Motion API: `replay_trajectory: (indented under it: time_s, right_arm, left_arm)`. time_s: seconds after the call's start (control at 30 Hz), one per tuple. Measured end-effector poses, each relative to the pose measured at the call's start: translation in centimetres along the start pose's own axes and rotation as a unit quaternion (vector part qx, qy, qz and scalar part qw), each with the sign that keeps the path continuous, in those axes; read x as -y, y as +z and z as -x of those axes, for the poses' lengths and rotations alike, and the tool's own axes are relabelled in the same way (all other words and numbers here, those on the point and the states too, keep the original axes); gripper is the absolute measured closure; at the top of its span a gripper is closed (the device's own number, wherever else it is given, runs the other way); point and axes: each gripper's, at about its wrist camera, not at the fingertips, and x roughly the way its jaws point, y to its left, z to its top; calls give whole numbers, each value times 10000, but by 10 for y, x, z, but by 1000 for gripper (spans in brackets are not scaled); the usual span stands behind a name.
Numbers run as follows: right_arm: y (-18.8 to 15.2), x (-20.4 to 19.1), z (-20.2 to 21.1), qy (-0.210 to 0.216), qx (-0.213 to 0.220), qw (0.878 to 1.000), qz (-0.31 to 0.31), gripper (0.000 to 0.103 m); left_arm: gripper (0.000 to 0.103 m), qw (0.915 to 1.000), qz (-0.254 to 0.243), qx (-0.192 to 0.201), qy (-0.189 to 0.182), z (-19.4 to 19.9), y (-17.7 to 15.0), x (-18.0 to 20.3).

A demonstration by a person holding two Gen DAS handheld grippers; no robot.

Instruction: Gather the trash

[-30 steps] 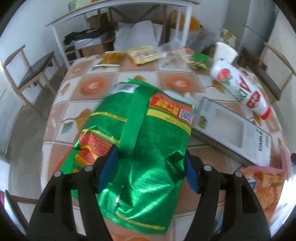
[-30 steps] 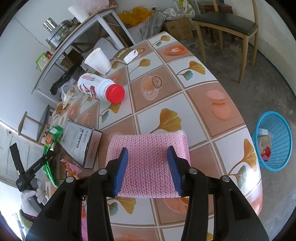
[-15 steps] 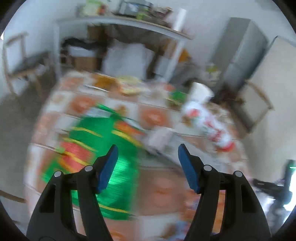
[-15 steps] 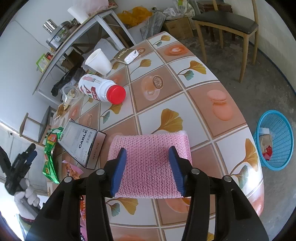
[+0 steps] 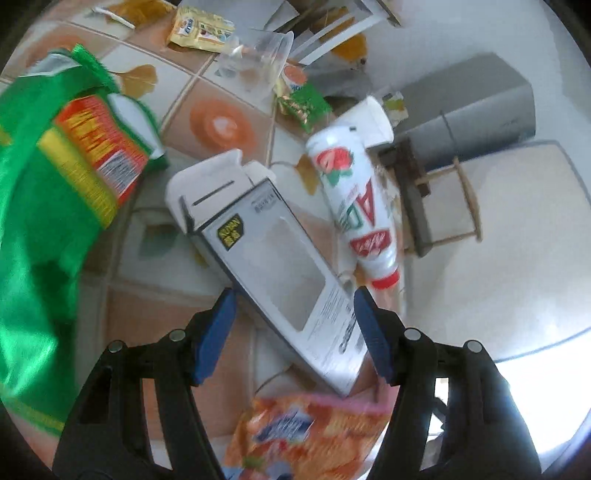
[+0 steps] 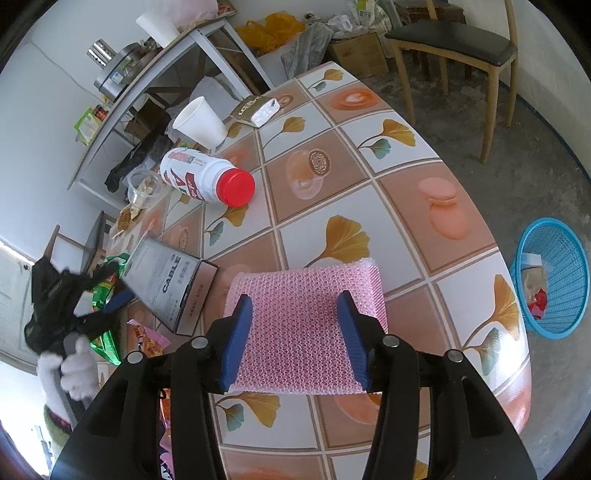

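Observation:
My left gripper is open and tilted down over the near end of a white cable box lying flat on the tiled table; its blue pads stand apart from the box. A green snack bag lies to the left, an orange snack packet just below the fingers. A white bottle with a red cap lies beside the box. My right gripper is open and hovers over a pink mesh sponge, which is wider than the gap. The left gripper shows there too, in a gloved hand.
A paper cup, a clear plastic cup, a yellow packet and a small green packet litter the far table. A blue basket with trash stands on the floor right of the table edge. A chair is behind.
My left gripper has come off the green bag, swung right and rolled, and now hangs over the white box. The right gripper stays over the pink sponge.

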Motion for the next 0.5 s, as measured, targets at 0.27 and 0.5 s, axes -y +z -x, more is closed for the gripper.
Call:
replay_trajectory:
  time_s: [0.27, 0.5]
  right_arm:
    - [0, 2, 1, 80, -21, 10000, -47, 52]
    - [2, 7, 2, 114, -15, 9999, -69, 52]
  left_arm:
    - [41, 9982, 65, 563, -205, 13, 17, 17]
    - [39, 9733, -2247, 451, 132, 62, -68, 83]
